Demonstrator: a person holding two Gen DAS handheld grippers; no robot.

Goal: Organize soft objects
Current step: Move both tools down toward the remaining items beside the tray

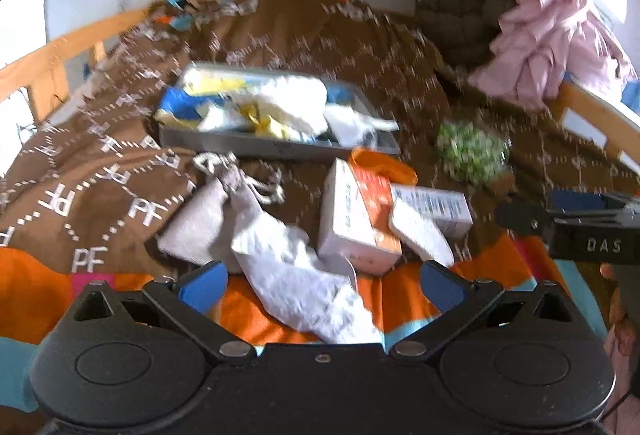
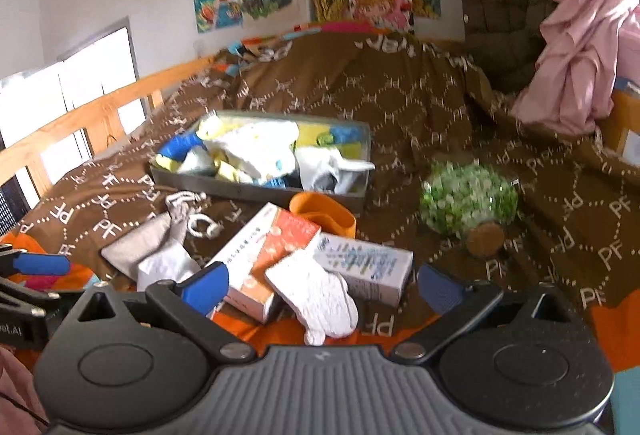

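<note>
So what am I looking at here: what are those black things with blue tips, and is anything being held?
They are two hand-held grippers; a person carries one in each hand, each with a camera looking along its fingers. One picture comes from the left gripper, the other from the right gripper. Both are open and hold nothing. On the brown bedspread lie a grey tray full of cloths, a white cloth, a white mitt, two cartons, an orange cup and a green glass bottle.
</note>
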